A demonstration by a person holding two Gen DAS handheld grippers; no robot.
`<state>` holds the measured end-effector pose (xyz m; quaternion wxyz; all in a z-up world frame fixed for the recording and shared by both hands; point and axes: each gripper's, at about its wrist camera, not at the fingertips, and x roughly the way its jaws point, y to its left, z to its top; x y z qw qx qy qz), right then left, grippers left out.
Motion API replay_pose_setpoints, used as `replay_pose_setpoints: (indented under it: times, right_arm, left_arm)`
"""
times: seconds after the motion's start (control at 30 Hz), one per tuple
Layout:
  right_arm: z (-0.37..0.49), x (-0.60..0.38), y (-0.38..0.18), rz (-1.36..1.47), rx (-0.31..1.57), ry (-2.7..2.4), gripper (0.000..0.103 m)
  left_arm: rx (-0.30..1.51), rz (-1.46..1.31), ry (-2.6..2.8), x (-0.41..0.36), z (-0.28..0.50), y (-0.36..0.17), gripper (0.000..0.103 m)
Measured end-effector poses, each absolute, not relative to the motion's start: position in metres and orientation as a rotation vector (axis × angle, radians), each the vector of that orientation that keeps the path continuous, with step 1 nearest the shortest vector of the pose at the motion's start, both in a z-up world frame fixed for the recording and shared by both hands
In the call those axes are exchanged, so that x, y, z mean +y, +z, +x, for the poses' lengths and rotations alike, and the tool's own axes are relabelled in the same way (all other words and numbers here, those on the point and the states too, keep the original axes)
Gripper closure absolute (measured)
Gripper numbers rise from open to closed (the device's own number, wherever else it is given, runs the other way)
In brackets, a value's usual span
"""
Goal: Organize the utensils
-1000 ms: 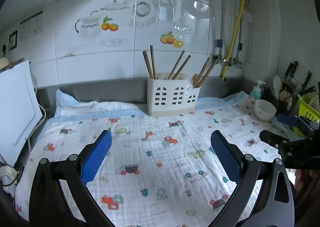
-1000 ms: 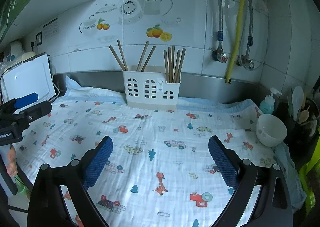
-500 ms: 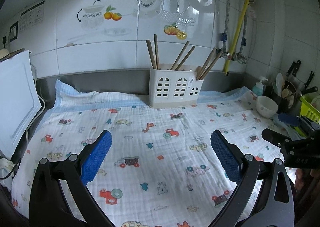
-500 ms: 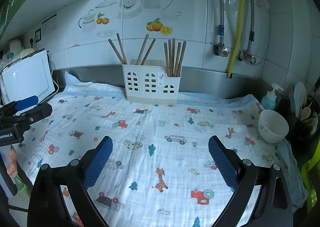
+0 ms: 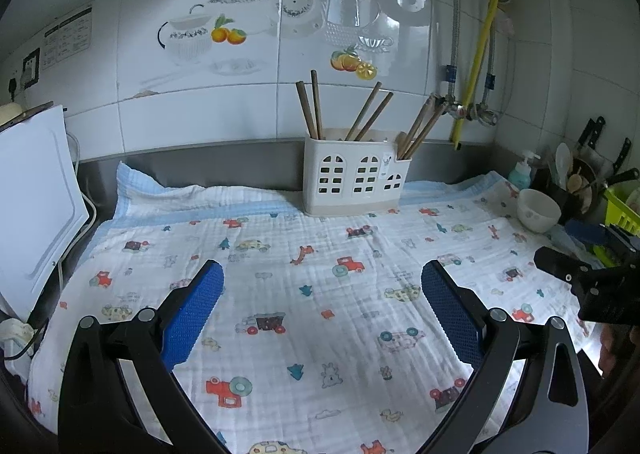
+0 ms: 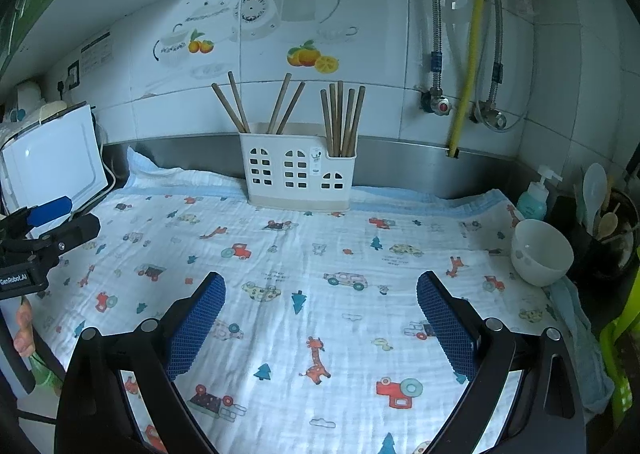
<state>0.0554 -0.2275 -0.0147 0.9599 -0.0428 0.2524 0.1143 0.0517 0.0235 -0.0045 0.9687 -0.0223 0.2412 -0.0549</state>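
A kitchen desk covered by a white cloth (image 6: 320,262) printed with small cars, giraffes and trees, seen from two hand-held grippers that hover low over its near edge.

At far left, a white cutting board (image 6: 52,161) leans upright against the tiled wall. The left gripper (image 5: 322,294) has its blue-padded jaws spread wide apart with nothing between them; only bare cloth lies under it.

In the middle, at the back of the desk and against the steel backsplash, stands a white plastic utensil holder (image 6: 296,173) with little house-shaped windows. Brown chopsticks (image 6: 340,117) stand in it: two lean in the left compartment, two lean in the middle one, and a tighter bunch stands nearly upright in the lower right compartment.

The right gripper (image 6: 320,290) is likewise spread wide and holds nothing. Both grippers are well apart from the holder.

To the right, a white bowl (image 6: 540,250) sits at the edge of the cloth, with a teal soap bottle (image 6: 534,197) just behind it and a dark pot of spoons (image 6: 608,221) beside it.

No loose utensil shows on the cloth, so the task looks close to finished or between steps. If a chopstick is to be moved next, it would be best pinched near its upper end, lifted straight up to clear the holder's rim, and kept vertical so its neighbours are not knocked.
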Motion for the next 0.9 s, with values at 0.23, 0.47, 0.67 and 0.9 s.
replay_pose_setpoints:
  times: [0.23,0.47,0.67,0.9]
  right_arm:
    - [0.057,-0.229,-0.016,-0.078,0.521,0.232,0.010]
    - [0.059,-0.229,-0.018,-0.079,0.527,0.229,0.009]
    - [0.059,-0.229,-0.020,-0.081,0.527,0.228,0.009]
    - [0.060,-0.228,-0.022,-0.081,0.531,0.231,0.009]
  left_arm:
    - [0.498,-0.044,-0.108,0.024,0.051,-0.009,0.005]
    - [0.508,-0.054,-0.104,0.028,0.052,-0.013,0.005]
    - [0.519,-0.052,-0.106,0.029,0.053,-0.017,0.005]
    - [0.525,-0.052,-0.105,0.028,0.053,-0.020,0.005]
